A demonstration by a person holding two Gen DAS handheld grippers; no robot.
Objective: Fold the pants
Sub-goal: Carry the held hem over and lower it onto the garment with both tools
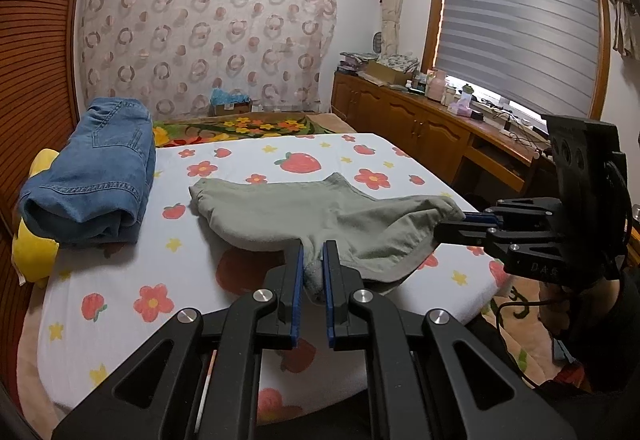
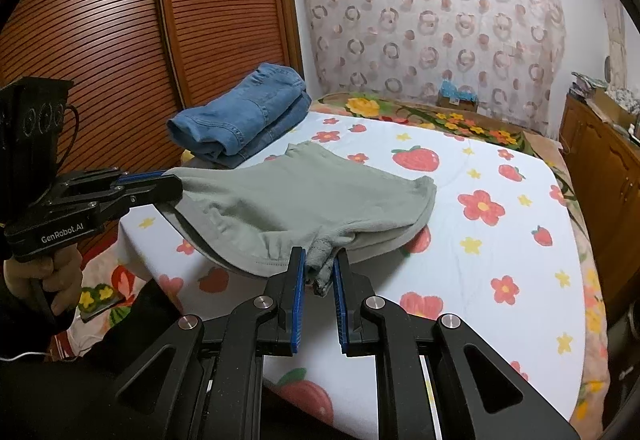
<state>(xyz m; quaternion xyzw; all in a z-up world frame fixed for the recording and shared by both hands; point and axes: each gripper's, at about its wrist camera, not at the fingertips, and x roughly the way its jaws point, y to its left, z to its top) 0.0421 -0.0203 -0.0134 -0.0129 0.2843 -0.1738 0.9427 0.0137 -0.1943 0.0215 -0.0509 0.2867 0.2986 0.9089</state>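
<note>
where it sags off the bed [image 1: 120,280], green pants [image 1: 320,212] hem pinched in left claw [image 1: 313,260], right claw [image 2: 318,264] likewise

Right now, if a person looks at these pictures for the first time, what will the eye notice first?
First, the pale green cotton pants, held by two corners just above the white bedsheet with strawberries and flowers: the left claw grips the near corner, the right claw the other. Then the folded blue denim jeans at the far left of the bed, lying apart from the green pants.
</note>
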